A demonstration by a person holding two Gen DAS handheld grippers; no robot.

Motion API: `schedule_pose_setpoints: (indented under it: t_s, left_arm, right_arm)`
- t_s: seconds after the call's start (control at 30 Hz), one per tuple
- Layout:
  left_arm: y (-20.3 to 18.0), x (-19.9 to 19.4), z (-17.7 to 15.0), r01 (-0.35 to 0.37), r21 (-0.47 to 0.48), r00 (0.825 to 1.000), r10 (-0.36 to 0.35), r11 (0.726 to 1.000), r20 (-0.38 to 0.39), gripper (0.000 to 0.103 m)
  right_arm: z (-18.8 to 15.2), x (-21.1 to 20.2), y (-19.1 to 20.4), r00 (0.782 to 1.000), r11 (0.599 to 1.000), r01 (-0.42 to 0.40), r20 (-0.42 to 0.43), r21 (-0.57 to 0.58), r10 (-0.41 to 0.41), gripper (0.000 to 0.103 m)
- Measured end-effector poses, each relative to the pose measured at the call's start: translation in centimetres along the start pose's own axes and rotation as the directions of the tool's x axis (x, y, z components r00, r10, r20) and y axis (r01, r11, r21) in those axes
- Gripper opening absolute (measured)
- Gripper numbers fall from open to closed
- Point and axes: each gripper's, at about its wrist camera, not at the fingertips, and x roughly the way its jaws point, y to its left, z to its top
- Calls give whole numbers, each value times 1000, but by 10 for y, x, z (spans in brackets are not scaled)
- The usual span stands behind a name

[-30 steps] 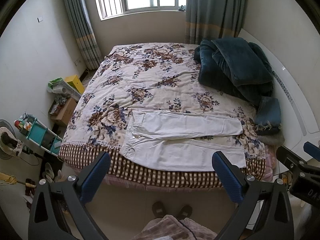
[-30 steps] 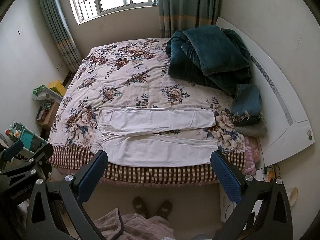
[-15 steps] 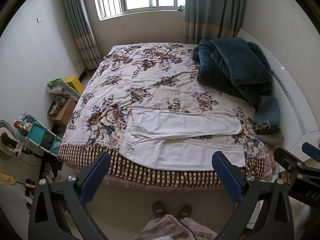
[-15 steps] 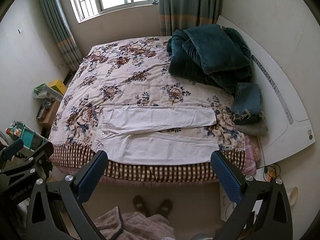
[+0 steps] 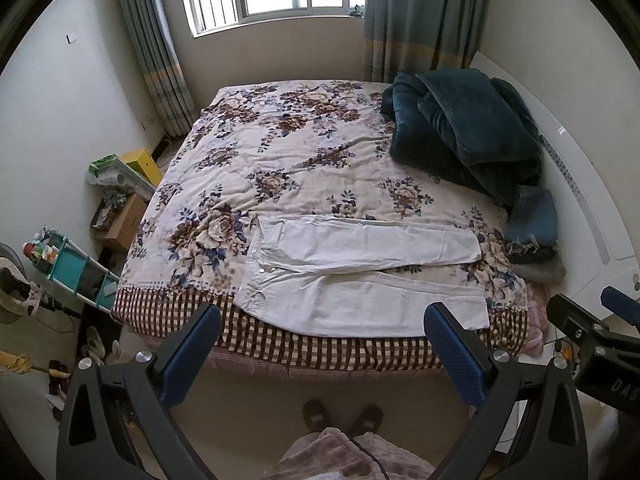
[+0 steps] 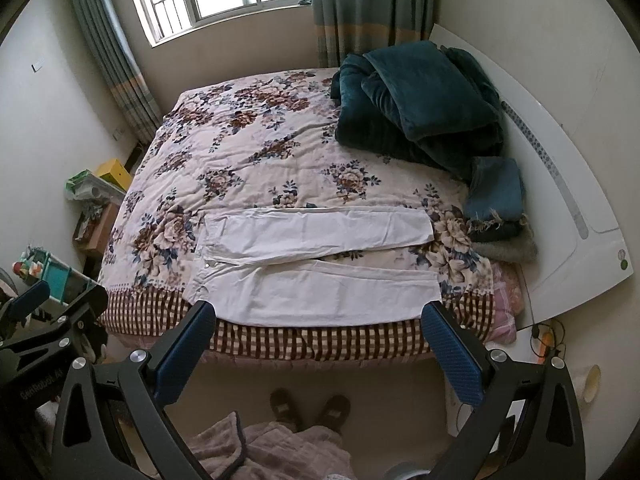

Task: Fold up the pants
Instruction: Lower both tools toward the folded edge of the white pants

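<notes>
White pants (image 5: pixel 352 272) lie flat and spread out on the near part of the floral bed cover (image 5: pixel 280 160), waistband to the left, both legs running to the right. They also show in the right wrist view (image 6: pixel 316 264). My left gripper (image 5: pixel 322 336) is open and empty, held high above the floor in front of the bed's near edge. My right gripper (image 6: pixel 318 334) is open and empty at the same height and distance. Each gripper shows at the edge of the other's view.
A dark teal blanket pile (image 5: pixel 464 140) and folded clothes (image 5: pixel 532 228) sit at the bed's right side by the white headboard (image 5: pixel 592 208). Boxes (image 5: pixel 120 184) and a teal shelf (image 5: pixel 72 272) stand on the floor left. The person's feet (image 5: pixel 340 416) are below.
Both grippers have drifted slightly, the view shifting a little; the pants have not moved and both grippers stay open.
</notes>
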Motion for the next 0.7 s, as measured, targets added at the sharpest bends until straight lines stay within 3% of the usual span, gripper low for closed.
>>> schedule_pose_setpoints:
  t_s: [0.37,0.7]
  left_arm:
    - [30,57,4,30,-4,1000,-30,1000,6,103]
    - [29,159,29,21,30,1000,-20,999,-21,103]
  right_arm:
    - [10,50,4,998,994,54,-21,95,-52,103]
    - [42,174,-7,986,971,154,-96,183,-138,103]
